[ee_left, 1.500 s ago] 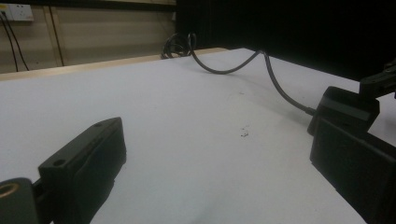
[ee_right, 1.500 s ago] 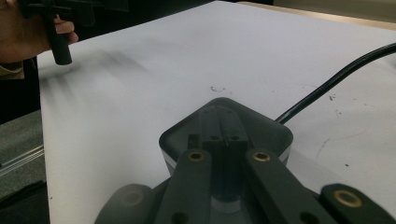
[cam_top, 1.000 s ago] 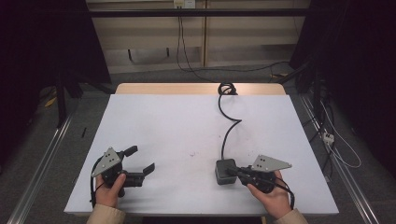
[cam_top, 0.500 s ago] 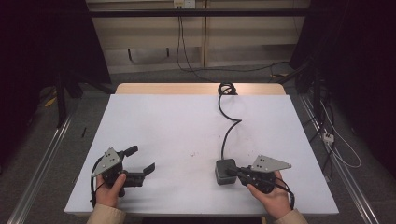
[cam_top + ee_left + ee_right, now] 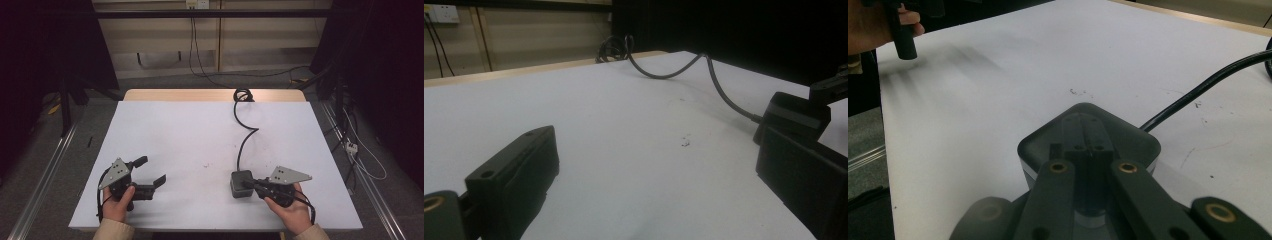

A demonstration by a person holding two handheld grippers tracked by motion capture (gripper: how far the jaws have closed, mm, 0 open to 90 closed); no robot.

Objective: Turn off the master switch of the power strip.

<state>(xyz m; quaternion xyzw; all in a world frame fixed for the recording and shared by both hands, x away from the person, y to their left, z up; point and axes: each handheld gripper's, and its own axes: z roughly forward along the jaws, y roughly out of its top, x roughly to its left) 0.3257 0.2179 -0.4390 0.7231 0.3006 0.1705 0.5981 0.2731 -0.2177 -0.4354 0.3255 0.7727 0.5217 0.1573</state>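
High view: right gripper (image 5: 251,184) jaws shut, tips resting on top of power adapter (image 5: 240,183) at tabletop (image 5: 200,130) near edge. Left gripper (image 5: 151,173) jaws wide open, empty. Best open right jaws, grab adapter sides.

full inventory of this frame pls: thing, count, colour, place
power adapter: 1, dark grey, near right part of the table, at the tips of the right tongs
cable: 1, black, runs from the adapter up the table to a coil at the far edge
table: 1, white top with a wooden far edge, centre
wall socket: 1, white, on the back wall, with cords hanging from it
floor cables: several, black and white, on the floor right of the table
left tongs: 1, black, near left corner, jaws open, nothing between them
right tongs: 1, black, near right, jaws shut, tips over the adapter's top
hands: 2, near edge, one on each tongs
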